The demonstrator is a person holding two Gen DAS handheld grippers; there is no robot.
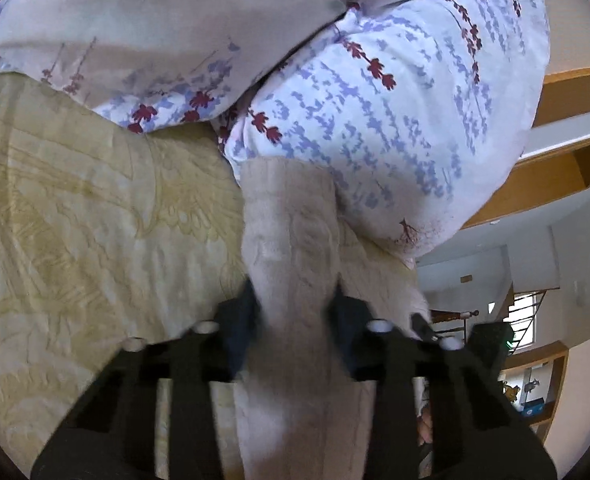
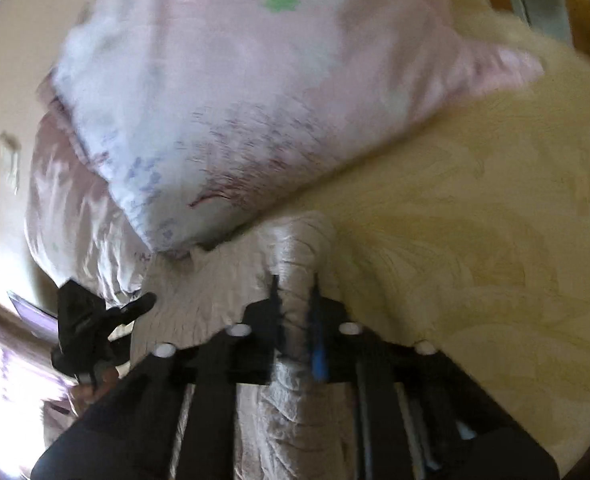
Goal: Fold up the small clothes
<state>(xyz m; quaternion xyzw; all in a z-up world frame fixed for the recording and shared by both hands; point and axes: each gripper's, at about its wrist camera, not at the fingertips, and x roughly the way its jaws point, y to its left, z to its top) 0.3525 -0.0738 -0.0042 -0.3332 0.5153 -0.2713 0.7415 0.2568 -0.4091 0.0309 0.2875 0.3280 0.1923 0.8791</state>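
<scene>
**Ana:** Cream knitted garment [image 1: 291, 240], small and ribbed, is what the left wrist view shows first. It runs up the middle of the picture from between the fingers of the left tool [image 1: 295, 300]. The tool is narrowed onto a bunched edge of the knit and holds it. The far end of the garment lies on a pale yellow bedspread [image 1: 75, 208], close against a white pillow with a blue and red sprig print [image 1: 395, 120], towards the head end of the bed.

**Ben:** And the other view?

**Ana:** In the right wrist view, the right tool [image 2: 295, 292] is nearly closed, pinching a thick fold of the same garment [image 2: 295, 248]. The cloth spans leftward to the left tool [image 2: 107, 312], seen as a dark shape at the picture's left side. A pinkish pillow [image 2: 235, 100] fills the top, and the bedspread [image 2: 475, 220] spreads to the right. The picture is blurred.

**Ben:** So both tools hold one edge. How should the step go?

**Ana:** My judgement: they are carrying the edge across to make a fold. Keep the two tools level with each other and the cloth between them taut, so that the edge lands straight. Steer clear of the pillows, which crowd the garment. Release only once the edge rests flat on the bedspread.
</scene>
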